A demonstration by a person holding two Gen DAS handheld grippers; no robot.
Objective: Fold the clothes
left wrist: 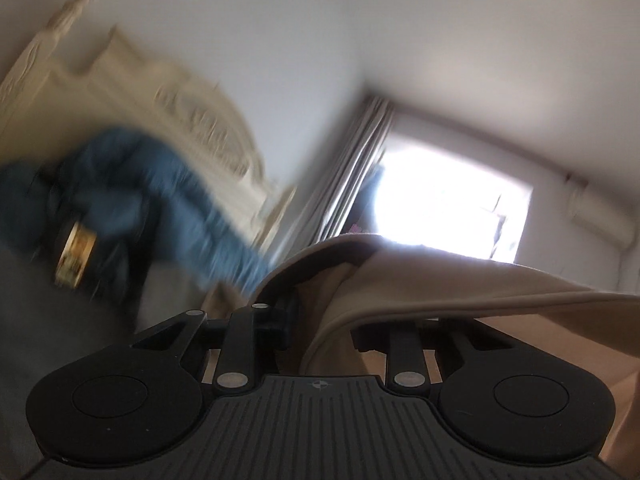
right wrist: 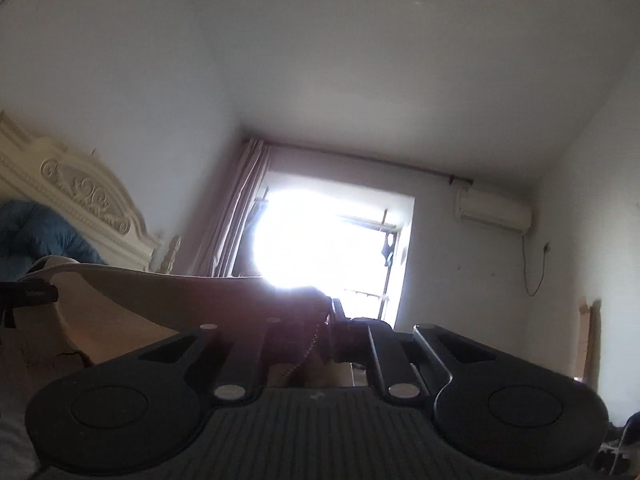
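Both wrist cameras point up at the ceiling. My left gripper (left wrist: pixel 320 316) is shut on the edge of a beige garment (left wrist: pixel 460 284), which drapes over its fingers and stretches to the right. My right gripper (right wrist: pixel 326 332) is shut on the same beige garment (right wrist: pixel 132 312), whose edge runs left toward the other gripper's black finger (right wrist: pixel 28 294). The cloth hangs lifted between the two grippers. The fingertips are mostly hidden by fabric.
A cream carved headboard (left wrist: pixel 168 92) (right wrist: pixel 80 196) stands at left. A blurred blue-sleeved arm with a gold bracelet (left wrist: pixel 76 256) is at left. A bright window (right wrist: pixel 328 248), curtain (right wrist: pixel 236 208) and wall air conditioner (right wrist: pixel 494 208) lie ahead.
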